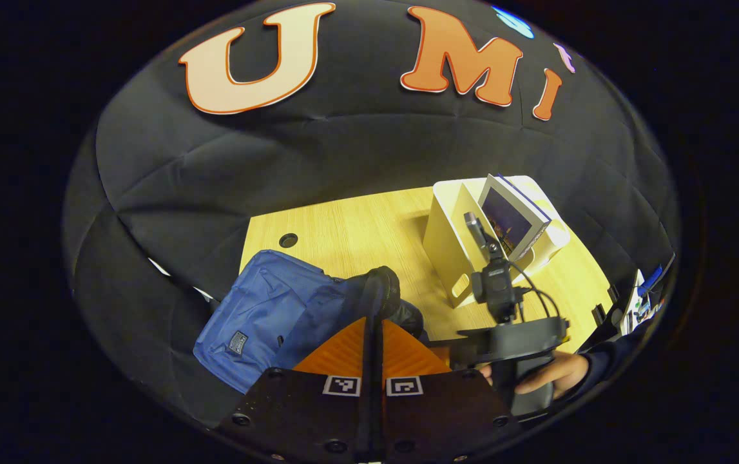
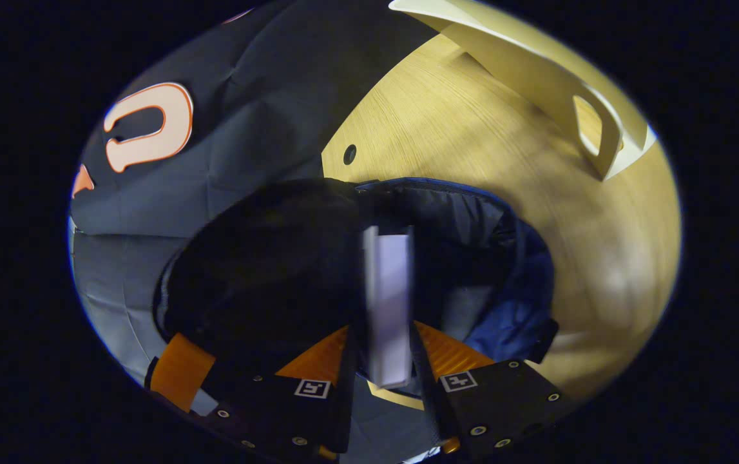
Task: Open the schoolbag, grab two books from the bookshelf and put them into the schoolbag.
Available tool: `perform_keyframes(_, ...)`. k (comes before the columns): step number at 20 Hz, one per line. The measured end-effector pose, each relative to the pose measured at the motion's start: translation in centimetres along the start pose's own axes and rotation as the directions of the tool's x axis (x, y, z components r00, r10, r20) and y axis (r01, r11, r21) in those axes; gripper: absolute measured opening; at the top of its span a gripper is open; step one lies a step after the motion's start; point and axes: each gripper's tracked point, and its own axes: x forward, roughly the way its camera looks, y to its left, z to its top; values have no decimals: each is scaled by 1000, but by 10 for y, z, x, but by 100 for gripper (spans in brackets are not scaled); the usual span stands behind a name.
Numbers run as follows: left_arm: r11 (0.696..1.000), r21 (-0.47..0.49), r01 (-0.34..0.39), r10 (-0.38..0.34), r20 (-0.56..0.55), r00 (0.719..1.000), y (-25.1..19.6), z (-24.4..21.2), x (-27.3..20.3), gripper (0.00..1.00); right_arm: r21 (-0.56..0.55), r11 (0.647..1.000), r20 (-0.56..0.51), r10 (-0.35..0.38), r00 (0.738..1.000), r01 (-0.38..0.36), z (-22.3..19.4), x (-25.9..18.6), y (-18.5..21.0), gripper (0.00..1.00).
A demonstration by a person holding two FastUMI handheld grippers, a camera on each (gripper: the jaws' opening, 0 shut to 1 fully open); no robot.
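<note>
The blue schoolbag point(image 2: 511, 309) lies on the wooden bench point(image 2: 472, 142), its mouth open. The right claw point(image 2: 387, 335) grips a book point(image 2: 390, 303) edge-on, poised above that opening. The left claw point(image 1: 372, 322) is pinched on the schoolbag's black rim point(image 1: 385, 293). Beyond the schoolbag stands the cream bookshelf point(image 1: 446, 245), holding another book point(image 1: 514, 219).

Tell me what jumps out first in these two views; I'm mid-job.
In the right gripper view, the right gripper is shut on a book, edge-on, over the open schoolbag. In the left gripper view, the left gripper pinches the blue schoolbag's dark rim on the wooden table. Behind, to the right, a cream bookshelf holds another book.
</note>
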Motion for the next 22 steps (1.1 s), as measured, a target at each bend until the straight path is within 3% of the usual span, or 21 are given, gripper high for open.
perform_keyframes(1, 1000, 1, 2, -2, 1, 1000, -2, 0, 2, 1, -22, 1000, 10, -9, 1000, 9, 5, -9, -1, 47)
perform_keyframes(5, 1000, -24, 1, -1, -2, 1000, -2, -5, 6, 0, -119, 993, 65, -12, 998, 20, 25, -59, 10, 47)
perform_keyframes(8, 999, -39, 1, -1, -4, 1000, -6, -8, 9, 0, -248, 964, 169, -50, 984, 92, 55, -115, 11, 47)
perform_keyframes(12, 999, -52, 2, -2, -12, 1000, -11, -12, 14, 5, -388, 873, 328, -170, 929, 296, 109, -198, -2, 48)
perform_keyframes(14, 998, -56, 0, -1, -13, 1000, -13, -12, 16, 0, -403, 835, 378, -220, 899, 374, 135, -228, -11, 50)
perform_keyframes(19, 997, -80, 1, -2, -13, 1000, -15, -15, 20, 0, -425, 720, 431, -372, 822, 549, 184, -270, -41, 51)
perform_keyframes(22, 996, -86, 1, -2, -11, 1000, -16, -13, 20, 0, -444, 664, 433, -429, 793, 602, 209, -279, -50, 51)
